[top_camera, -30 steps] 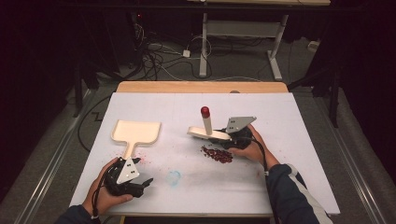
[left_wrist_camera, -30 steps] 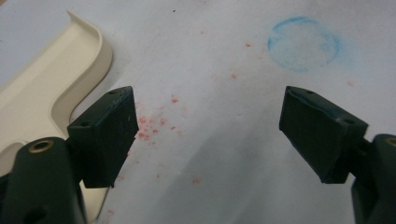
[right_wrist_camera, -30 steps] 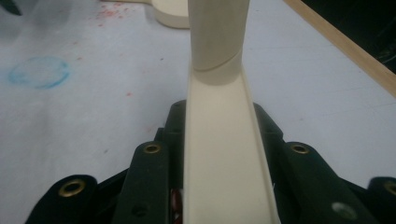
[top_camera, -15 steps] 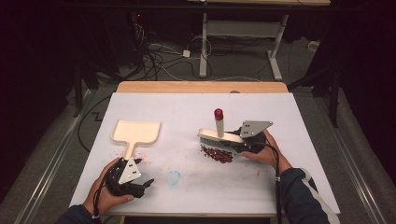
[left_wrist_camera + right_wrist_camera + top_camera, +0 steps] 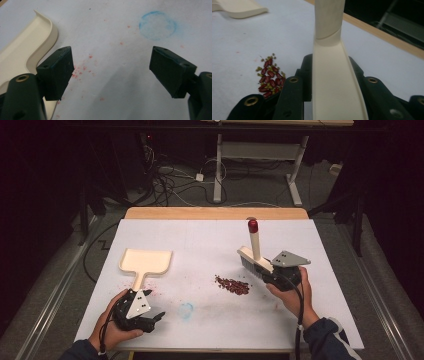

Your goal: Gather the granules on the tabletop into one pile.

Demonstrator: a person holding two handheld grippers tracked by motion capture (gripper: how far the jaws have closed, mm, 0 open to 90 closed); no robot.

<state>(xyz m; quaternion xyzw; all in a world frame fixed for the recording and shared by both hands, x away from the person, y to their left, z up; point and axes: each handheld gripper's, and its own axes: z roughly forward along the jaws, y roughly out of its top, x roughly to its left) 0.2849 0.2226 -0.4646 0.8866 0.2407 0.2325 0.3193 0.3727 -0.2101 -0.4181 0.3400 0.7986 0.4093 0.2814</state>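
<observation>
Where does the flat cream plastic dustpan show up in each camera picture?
High view: the cream plastic dustpan lies left of centre on the white table.
Left gripper view: its curved rim fills the left edge.
Right gripper view: its edge sits top left.
Shared landmark: the pile of red beans, in the high and right gripper views.

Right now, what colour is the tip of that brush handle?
Red; the brush handle tip tops a cream handle, clearest in the high view.

Brush (image 5: 255, 256) farther right, off the beans (image 5: 232, 285)
</observation>
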